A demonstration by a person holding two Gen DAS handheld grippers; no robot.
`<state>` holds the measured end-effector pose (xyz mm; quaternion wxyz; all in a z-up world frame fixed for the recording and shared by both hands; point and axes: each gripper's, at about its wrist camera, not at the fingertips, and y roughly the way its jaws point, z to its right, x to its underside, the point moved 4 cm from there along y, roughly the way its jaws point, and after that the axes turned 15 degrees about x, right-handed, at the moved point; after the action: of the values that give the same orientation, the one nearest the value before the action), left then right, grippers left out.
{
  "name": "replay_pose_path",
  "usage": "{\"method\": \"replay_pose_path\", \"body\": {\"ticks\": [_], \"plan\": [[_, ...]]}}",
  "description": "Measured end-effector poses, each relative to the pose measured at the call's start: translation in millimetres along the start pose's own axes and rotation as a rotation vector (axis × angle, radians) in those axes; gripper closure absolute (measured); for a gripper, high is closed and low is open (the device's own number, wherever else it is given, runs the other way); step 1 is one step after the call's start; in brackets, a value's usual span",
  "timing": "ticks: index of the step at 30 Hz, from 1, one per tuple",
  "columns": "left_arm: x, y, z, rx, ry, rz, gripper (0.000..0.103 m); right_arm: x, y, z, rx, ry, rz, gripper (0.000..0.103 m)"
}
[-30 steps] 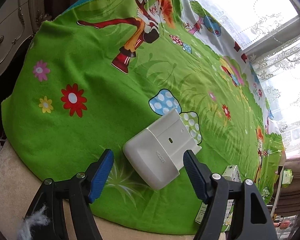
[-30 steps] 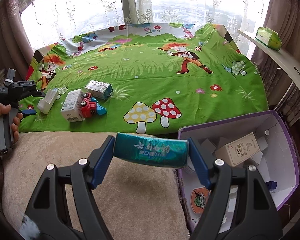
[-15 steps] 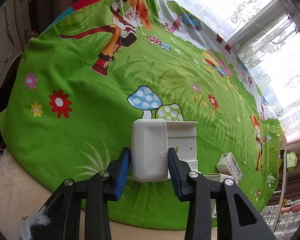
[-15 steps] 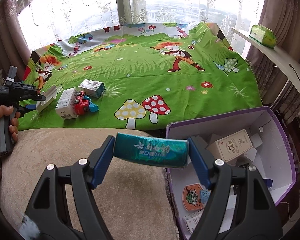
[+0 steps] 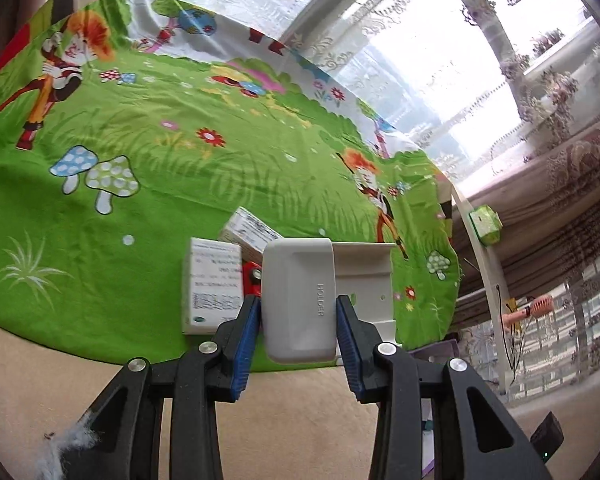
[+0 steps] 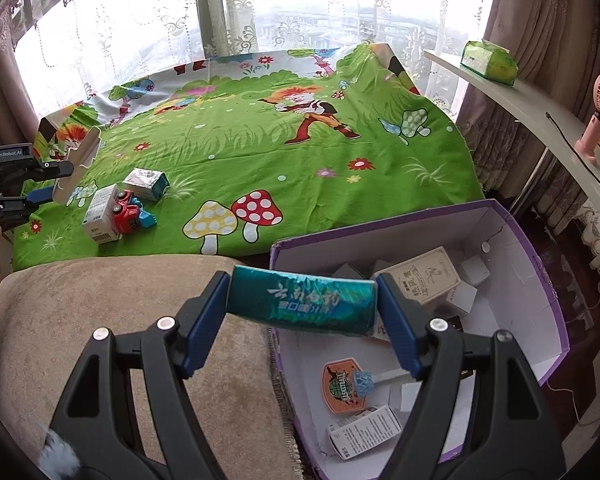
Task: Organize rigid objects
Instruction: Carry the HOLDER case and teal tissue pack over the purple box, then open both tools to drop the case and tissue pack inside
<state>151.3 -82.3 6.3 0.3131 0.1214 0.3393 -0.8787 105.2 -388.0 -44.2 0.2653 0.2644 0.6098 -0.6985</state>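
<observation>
Above the near edge of the green cartoon cloth (image 6: 260, 168), the left gripper (image 5: 298, 320) is clamped on a white plastic holder (image 5: 300, 300), its blue pads pressed against the holder's two sides and the piece lifted clear of the cloth. The right gripper (image 6: 302, 300) grips a teal box (image 6: 302, 300) end to end, its jaws spread wide around it, just over the near left corner of the purple-edged cardboard box (image 6: 540, 272). That box sits on the floor side of the beige cushion (image 6: 120, 300) and already contains several cartons and small items.

Still on the cloth are a white carton (image 6: 100, 216), a red and blue toy truck (image 6: 130, 214) touching it, and a smaller carton (image 6: 146, 184) just behind.

The step in hand looks like carrying: both pieces are picked up and neither is yet in the box. The teal box seems closest to being dropped; the next move calls for bringing it further over the open box and letting go above a free patch. The holder has farther to travel, across the cushion.
</observation>
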Motion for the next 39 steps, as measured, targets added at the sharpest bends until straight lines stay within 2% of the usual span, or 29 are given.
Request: {"method": "replay_pose_path", "body": {"ticks": [4, 8, 14, 18, 20, 21, 22, 24, 29, 39], "plan": [[33, 33, 42, 0.079, 0.097, -0.123, 0.064, 5, 3, 25, 0.041, 0.033, -0.012, 0.027], [65, 59, 73, 0.121, 0.185, -0.233, 0.064, 8, 5, 53, 0.086, 0.074, -0.021, 0.027], [102, 82, 107, 0.145, 0.318, -0.348, 0.064, 11, 6, 83, 0.144, 0.118, -0.025, 0.027], [123, 93, 122, 0.196, 0.370, -0.429, 0.064, 11, 5, 95, 0.168, 0.148, -0.024, 0.027], [131, 97, 127, 0.237, 0.378, -0.477, 0.060, 10, 5, 99, 0.173, 0.158, -0.024, 0.027], [134, 98, 129, 0.243, 0.384, -0.492, 0.054, 10, 5, 100, 0.177, 0.162, -0.025, 0.026], [136, 97, 131, 0.242, 0.393, -0.494, 0.049, 10, 5, 101, 0.177, 0.166, -0.026, 0.026], [136, 96, 132, 0.244, 0.401, -0.489, 0.045, 11, 4, 101, 0.173, 0.167, -0.028, 0.024], [129, 93, 126, 0.245, 0.369, -0.465, 0.045, 11, 5, 97, 0.162, 0.163, -0.027, 0.022], [106, 77, 109, 0.213, 0.321, -0.358, 0.045, 9, 5, 84, 0.125, 0.163, -0.024, 0.020]]}}
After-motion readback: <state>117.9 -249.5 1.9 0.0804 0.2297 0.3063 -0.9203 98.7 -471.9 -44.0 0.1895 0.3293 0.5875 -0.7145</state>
